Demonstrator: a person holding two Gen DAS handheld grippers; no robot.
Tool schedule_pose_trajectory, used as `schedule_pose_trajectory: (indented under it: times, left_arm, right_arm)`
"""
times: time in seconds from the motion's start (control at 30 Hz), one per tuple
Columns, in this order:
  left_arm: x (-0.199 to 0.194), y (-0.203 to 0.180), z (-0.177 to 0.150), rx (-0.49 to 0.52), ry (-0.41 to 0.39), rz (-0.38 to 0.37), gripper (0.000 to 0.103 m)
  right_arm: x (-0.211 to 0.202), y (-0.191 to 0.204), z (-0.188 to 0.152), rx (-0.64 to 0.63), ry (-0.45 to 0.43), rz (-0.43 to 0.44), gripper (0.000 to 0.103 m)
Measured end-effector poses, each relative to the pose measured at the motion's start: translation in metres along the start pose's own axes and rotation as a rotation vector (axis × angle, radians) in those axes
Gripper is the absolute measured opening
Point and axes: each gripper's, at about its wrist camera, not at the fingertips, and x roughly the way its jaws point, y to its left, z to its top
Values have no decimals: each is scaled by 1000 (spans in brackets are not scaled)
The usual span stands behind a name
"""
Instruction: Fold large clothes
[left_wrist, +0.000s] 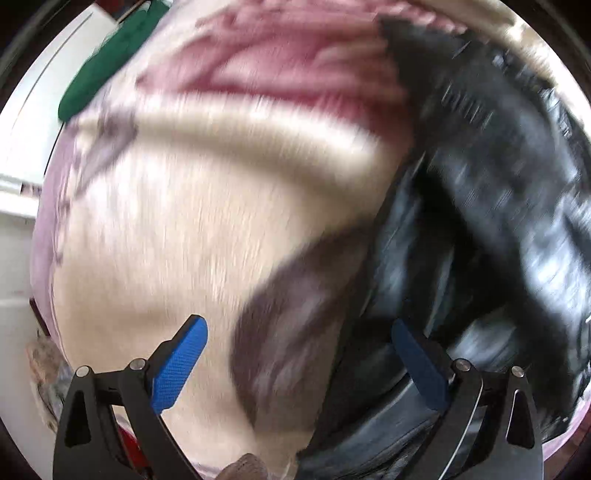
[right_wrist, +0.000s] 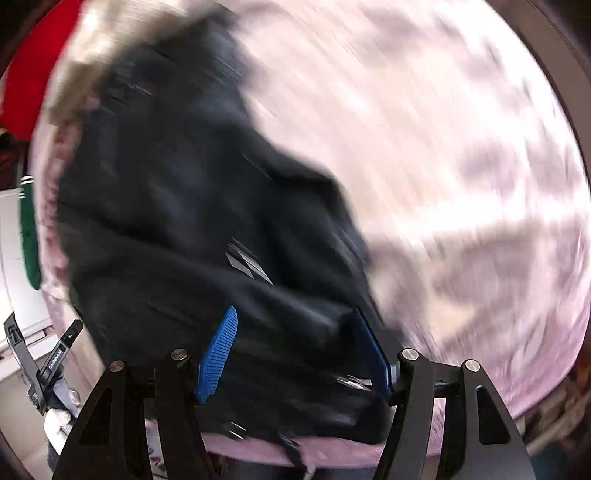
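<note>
Black jacket (right_wrist: 192, 221) on pink bedspread (right_wrist: 443, 147); no containers.

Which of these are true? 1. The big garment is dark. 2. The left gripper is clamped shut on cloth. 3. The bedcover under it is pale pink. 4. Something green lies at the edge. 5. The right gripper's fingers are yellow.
1. True: the dark garment is black or navy.
2. False: the left gripper stands open, nothing between its fingers.
3. True: the bedcover is pale pink with darker blotches.
4. True: a green item lies at the bed's edge.
5. False: the right gripper has blue pads.
</note>
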Motion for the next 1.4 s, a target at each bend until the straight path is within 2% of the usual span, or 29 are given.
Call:
schedule_pose_trajectory:
  times: [0.07, 0.13, 0.2, 0.27, 0.3, 0.33, 0.43, 0.53, 0.6, 0.63, 0.67, 0.7, 0.77, 0.8, 0.87, 0.93, 0.97, 1.07, 1.13, 1.2, 1.23, 1.3, 1.37, 1.4]
  left_arm:
    - [6, 6, -10, -18, 10, -11, 103]
    - [6, 9, -15, -29, -3, -26, 103]
    - [8, 9, -16, -36, -1, -34, 103]
    - [10, 9, -16, -47, 12, -36, 103]
    - [10, 9, -15, -50, 19, -35, 103]
    - [10, 9, -15, -52, 24, -34, 103]
    - [5, 9, -15, -47, 16, -25, 103]
    - [6, 12, -17, -47, 12, -24, 103]
    - [7, 13, -16, -48, 11, -21, 103]
    - [7, 12, -19, -49, 10, -18, 103]
    - [7, 12, -19, -47, 10, -14, 103]
    - [7, 11, -19, -44, 9, -10, 103]
    - [6, 10, -20, -40, 9, -5, 103]
    - [4, 9, -25, -37, 12, -3, 103]
    - [-3, 5, -28, -25, 12, 21, 103]
    - [-17, 0, -27, -8, 1, 29, 103]
    - [-26, -4, -26, -18, -7, 12, 103]
    - [-52, -4, -17, -102, -43, -91, 103]
    - [-59, -5, -6, -206, -25, -275, 103]
    - [-46, -12, 4, -282, 37, -452, 102]
    - [-28, -22, 11, -327, 84, -565, 101]
    - [-5, -39, 26, -359, 125, -628, 100]
    - [3, -54, 37, -364, 101, -579, 97]
    - [1, -57, 39, -360, 63, -545, 79]
  right_arm:
    - [12, -18, -11, 2, 25, -49, 68]
    - [10, -35, -21, 64, 29, -6, 68]
    - [11, -43, -27, 72, 39, 3, 74]
    - [24, -51, -30, 103, 74, 65, 74]
    - [33, -57, -33, 135, 111, 136, 74]
    - [33, -61, -35, 148, 118, 172, 74]
    - [17, -69, -39, 88, 93, 209, 74]
    - [15, -86, -44, 93, 98, 237, 74]
    - [24, -79, -43, 82, 82, 255, 56]
    - [24, -76, -42, 50, 75, 240, 52]
    - [22, -74, -42, 35, 72, 239, 34]
    - [17, -72, -43, 29, 63, 226, 24]
    - [3, -77, -49, 18, 21, 188, 11]
    - [2, -92, -52, 45, 13, 175, 10]
    - [12, -110, -50, 94, 58, 202, 12]
    - [11, -105, -42, 112, 88, 208, 13]
    - [7, -100, -39, 101, 92, 211, 17]
    - [-15, -93, -33, 49, 82, 159, 17]
    - [-27, -96, -30, 48, 50, 134, 19]
    - [-36, -104, -26, 87, 10, 146, 33]
    - [-42, -109, -24, 117, -11, 175, 34]
    - [-48, -116, -21, 151, -30, 205, 37]
    - [-54, -123, -17, 172, -43, 218, 38]
    - [-55, -123, -17, 176, -47, 219, 38]
